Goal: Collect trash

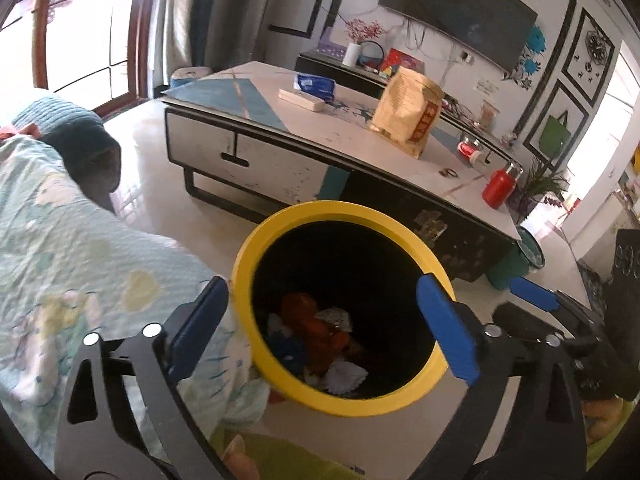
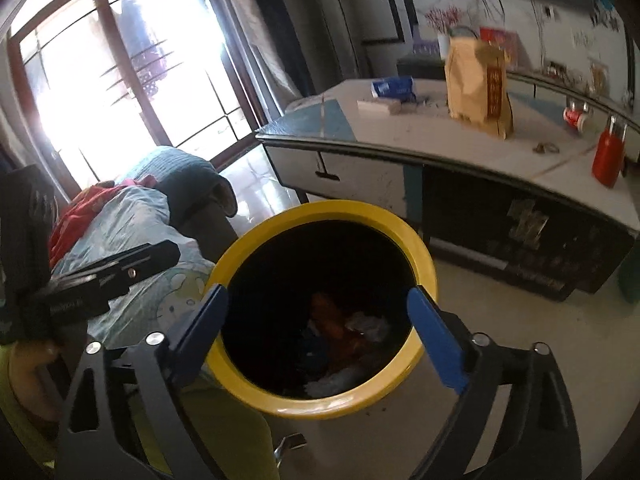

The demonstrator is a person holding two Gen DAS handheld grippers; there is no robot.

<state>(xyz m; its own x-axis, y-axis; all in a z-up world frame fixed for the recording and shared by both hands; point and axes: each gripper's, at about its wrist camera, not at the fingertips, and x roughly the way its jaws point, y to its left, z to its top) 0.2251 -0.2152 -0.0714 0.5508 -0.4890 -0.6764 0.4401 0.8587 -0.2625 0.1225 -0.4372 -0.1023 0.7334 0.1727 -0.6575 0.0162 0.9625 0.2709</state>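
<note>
Trash (image 1: 320,332) is lying at the bottom of the yellow-rimmed bin (image 1: 276,240) — orange, white and blue scraps heaped together in the dark interior. The bin is standing on the floor (image 1: 160,216), near the front edge of the low tabletop (image 1: 320,128). I am holding my left hand-held gripper (image 1: 326,320) over the bin's mouth with its blue jaws spread wide and nothing between them. My right hand-held gripper (image 2: 318,328) is hovering over the same opening — jaws likewise wide apart and empty. On the tabletop a tan paper bag (image 1: 408,116) is standing upright near the middle, and a red bottle (image 1: 498,188) is sitting toward the right-hand corner. A patterned blanket (image 1: 60,240) is lying just beside the bin on its left.
</note>
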